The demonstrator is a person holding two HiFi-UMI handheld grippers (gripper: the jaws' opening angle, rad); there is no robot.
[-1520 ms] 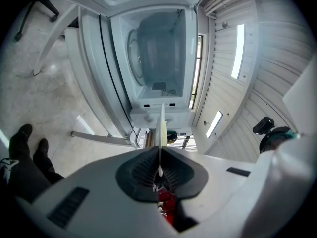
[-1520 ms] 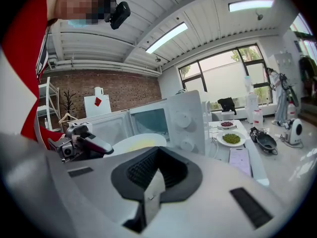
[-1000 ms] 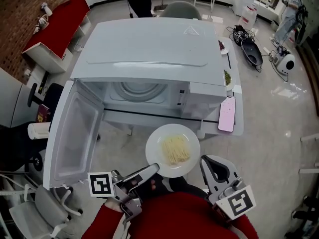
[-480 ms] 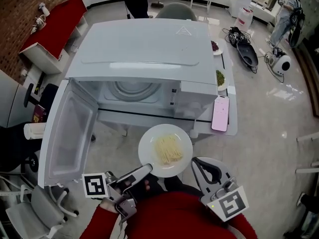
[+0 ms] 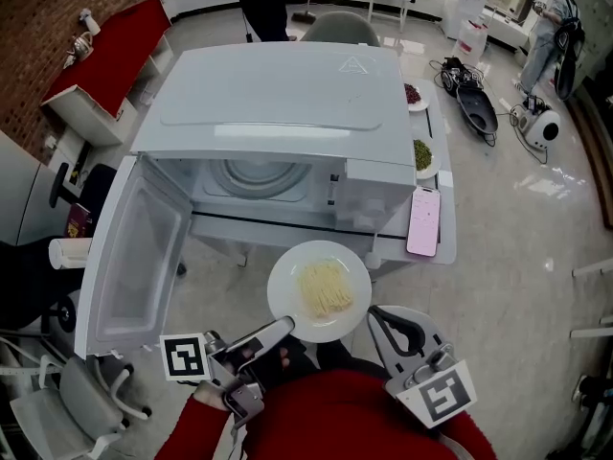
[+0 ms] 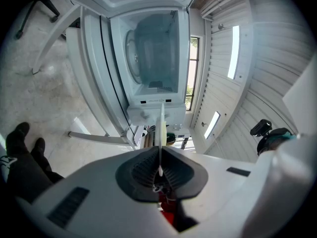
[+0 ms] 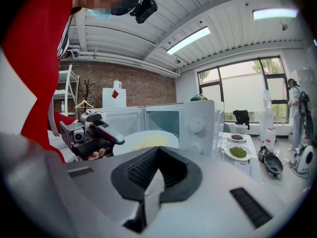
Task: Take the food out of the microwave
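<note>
In front of the open white microwave (image 5: 278, 94), the white round plate (image 5: 285, 293) of pale yellow noodles (image 5: 326, 288) is already out.
Over the past second the plate has barely shifted. The left gripper (image 5: 284, 328) stays pinched on its near rim, holding it level and clear of the cavity, where only the glass turntable (image 5: 254, 175) is left. The right gripper (image 5: 375, 312) hangs just beside the plate, jaws drawn together on nothing. To my eye the taking-out is as good as done. It only needs setting down, perhaps on the white table (image 5: 442, 252) by the pink phone (image 5: 422, 220).
</note>
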